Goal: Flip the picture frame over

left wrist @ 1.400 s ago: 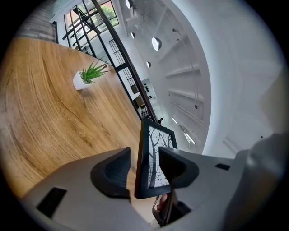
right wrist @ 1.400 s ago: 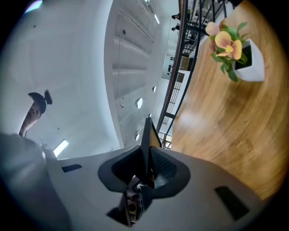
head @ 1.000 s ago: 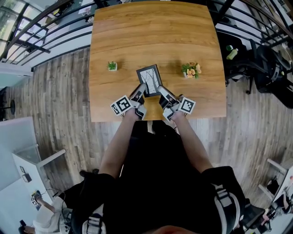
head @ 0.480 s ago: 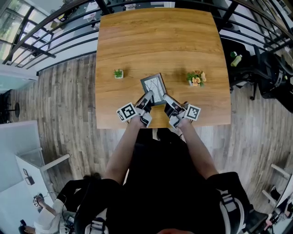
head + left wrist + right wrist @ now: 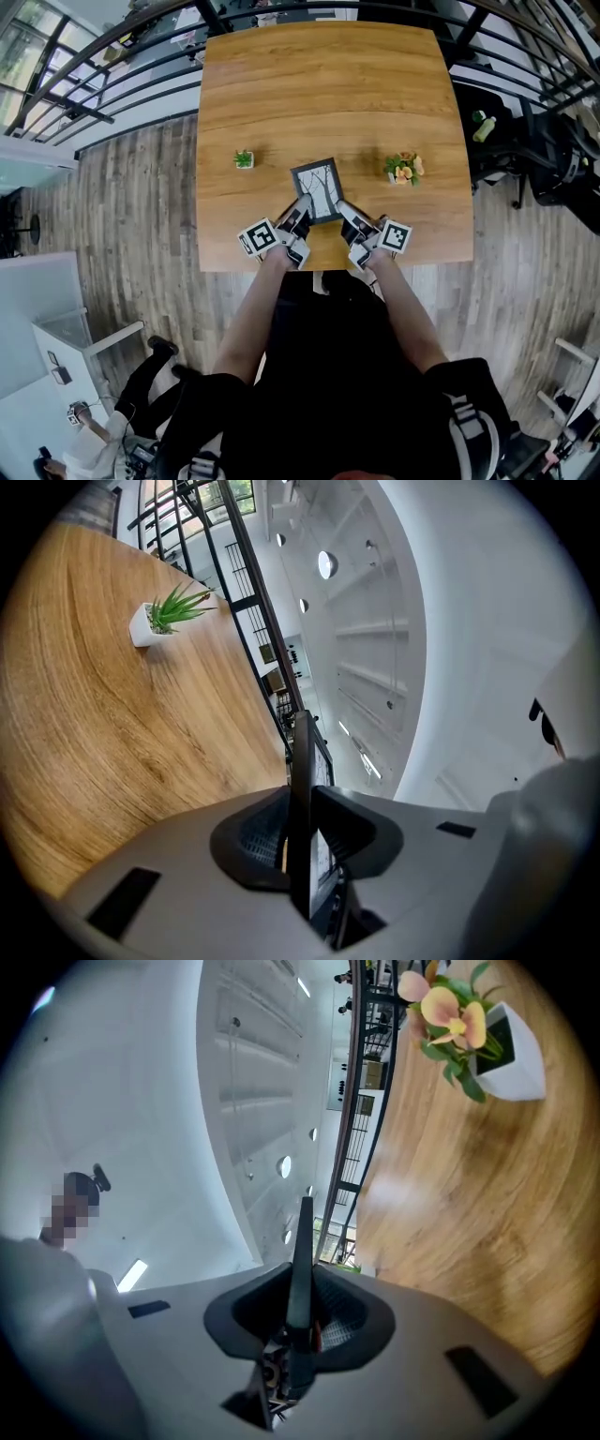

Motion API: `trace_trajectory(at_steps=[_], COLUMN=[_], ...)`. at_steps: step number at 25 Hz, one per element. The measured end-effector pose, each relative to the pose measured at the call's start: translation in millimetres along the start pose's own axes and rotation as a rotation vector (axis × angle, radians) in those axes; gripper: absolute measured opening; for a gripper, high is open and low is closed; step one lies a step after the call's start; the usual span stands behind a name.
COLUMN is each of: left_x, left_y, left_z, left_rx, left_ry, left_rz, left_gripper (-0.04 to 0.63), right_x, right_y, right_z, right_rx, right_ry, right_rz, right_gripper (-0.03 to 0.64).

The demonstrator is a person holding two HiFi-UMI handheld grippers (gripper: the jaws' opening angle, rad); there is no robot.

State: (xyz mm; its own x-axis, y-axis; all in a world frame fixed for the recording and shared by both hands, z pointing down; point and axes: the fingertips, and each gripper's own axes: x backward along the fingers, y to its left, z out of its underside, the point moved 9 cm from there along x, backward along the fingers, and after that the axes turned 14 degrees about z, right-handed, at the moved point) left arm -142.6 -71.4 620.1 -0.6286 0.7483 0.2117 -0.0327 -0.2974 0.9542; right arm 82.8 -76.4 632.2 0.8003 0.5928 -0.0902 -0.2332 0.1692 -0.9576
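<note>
A black picture frame [image 5: 318, 189] with a white branch print facing up lies near the front of the wooden table [image 5: 328, 84]. My left gripper [image 5: 300, 212] is at its near left corner and my right gripper [image 5: 344, 214] at its near right corner. In the left gripper view the frame's edge [image 5: 302, 761] runs between the pads, and the left gripper [image 5: 302, 841] has just been closing and now presses on it. In the right gripper view the right gripper [image 5: 300, 1321] is shut on the frame's thin edge [image 5: 304, 1241].
A small green plant in a white pot [image 5: 244, 159] stands left of the frame, also seen as the plant [image 5: 161, 616]. A flower pot with orange blooms [image 5: 403, 168] stands to its right, the flowers [image 5: 464, 1026] close by. The table's front edge [image 5: 328, 264] is just behind the grippers.
The left jaws have narrowed onto the frame's near left corner. Both hands stay about where they were at the frame's near corners. The head view has shifted slightly.
</note>
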Motion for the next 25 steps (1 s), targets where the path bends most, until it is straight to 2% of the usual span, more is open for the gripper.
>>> trace_trajectory(at_steps=[3, 6, 11, 25], left_x=[6, 6, -2, -8], left_y=[4, 6, 11, 33], left_z=[-5, -8, -7, -6], left_rx=[-0.104, -0.150, -0.178, -0.232], left_ry=[0.062, 0.091, 0.124, 0.188], left_rz=[-0.089, -0.118, -0.142, -0.286], left_gripper=[0.098, 0.098, 0.098, 0.103], right_x=[1, -1, -4, -14], right_y=[-5, -14, -21, -35], right_z=[2, 6, 10, 13], right_rx=[0.047, 0.105, 0.240, 0.434], right_ry=[0.018, 0.030, 0.078, 0.105], right_rz=[0.079, 0.160, 0.292, 0.486], right_gripper=[0.081, 0.086, 0.089, 0.107])
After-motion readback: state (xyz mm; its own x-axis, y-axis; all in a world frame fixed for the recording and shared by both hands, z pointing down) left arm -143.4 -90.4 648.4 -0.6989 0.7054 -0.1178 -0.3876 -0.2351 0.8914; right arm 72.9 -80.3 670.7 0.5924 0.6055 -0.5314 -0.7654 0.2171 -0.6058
